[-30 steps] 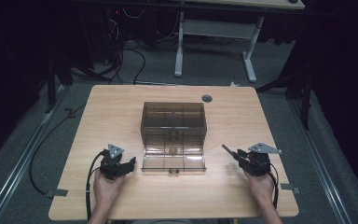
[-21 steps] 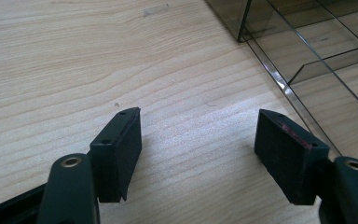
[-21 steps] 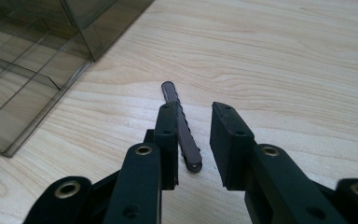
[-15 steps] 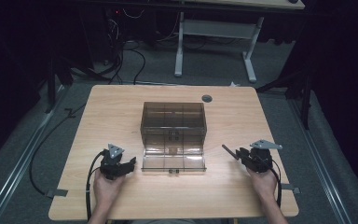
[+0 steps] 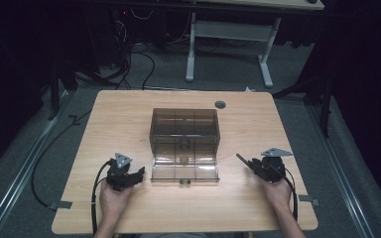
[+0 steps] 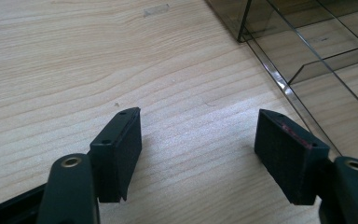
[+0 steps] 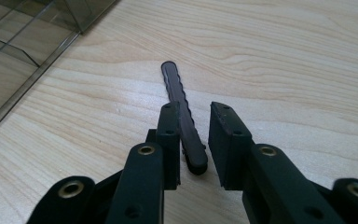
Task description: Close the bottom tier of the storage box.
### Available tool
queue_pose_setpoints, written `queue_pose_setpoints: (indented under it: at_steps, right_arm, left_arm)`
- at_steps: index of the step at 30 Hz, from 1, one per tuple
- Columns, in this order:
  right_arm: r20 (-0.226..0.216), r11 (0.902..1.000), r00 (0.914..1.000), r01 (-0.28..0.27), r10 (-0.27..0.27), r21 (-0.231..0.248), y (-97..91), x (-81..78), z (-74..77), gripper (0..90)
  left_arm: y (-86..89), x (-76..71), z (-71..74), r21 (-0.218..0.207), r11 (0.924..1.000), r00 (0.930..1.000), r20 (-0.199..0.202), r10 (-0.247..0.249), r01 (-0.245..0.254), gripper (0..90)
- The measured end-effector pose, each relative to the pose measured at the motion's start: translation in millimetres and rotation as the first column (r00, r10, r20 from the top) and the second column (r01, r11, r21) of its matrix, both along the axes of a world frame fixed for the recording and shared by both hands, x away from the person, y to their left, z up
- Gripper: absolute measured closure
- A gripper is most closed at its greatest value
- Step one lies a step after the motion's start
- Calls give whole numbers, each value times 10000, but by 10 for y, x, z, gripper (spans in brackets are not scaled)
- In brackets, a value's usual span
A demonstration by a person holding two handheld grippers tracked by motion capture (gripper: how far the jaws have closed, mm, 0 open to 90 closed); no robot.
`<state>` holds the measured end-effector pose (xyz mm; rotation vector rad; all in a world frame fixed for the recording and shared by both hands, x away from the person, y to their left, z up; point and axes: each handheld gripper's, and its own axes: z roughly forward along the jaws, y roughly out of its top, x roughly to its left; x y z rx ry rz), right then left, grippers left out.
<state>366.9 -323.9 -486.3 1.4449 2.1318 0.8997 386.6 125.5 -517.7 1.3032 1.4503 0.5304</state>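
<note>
A smoky clear plastic box (image 5: 184, 130) stands mid-table, its front flap (image 5: 184, 172) folded down flat. The box's edge also shows in the left gripper view (image 6: 317, 37) and the right gripper view (image 7: 23, 32). My left gripper (image 5: 138, 174) rests left of the flap, jaws wide open over bare wood (image 6: 198, 140). My right gripper (image 5: 252, 164) sits right of the flap. A thin black wavy-edged stick (image 7: 175, 88) lies between its jaws (image 7: 196, 116), against one pad with a gap to the other. The stick (image 5: 242, 160) points toward the box.
The wooden table (image 5: 129, 114) has a round cable grommet (image 5: 220, 104) behind the box. Cables trail from both grippers over the near edge. A white desk frame (image 5: 228, 34) stands on the floor beyond the table.
My right gripper has shifted very slightly up the picture. The stick, the box and my left gripper stay where they were.
</note>
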Motion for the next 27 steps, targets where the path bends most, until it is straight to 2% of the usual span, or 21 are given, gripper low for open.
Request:
queue_pose_setpoints:
  at_steps: [27]
  right_arm:
    - [-230, 9999, 9997, -69, 66, -126, -6, 6, -34, 780]
  left_arm:
    - [0, 0, 0, -3, 10000, 10000, 5, 1, -1, 322]
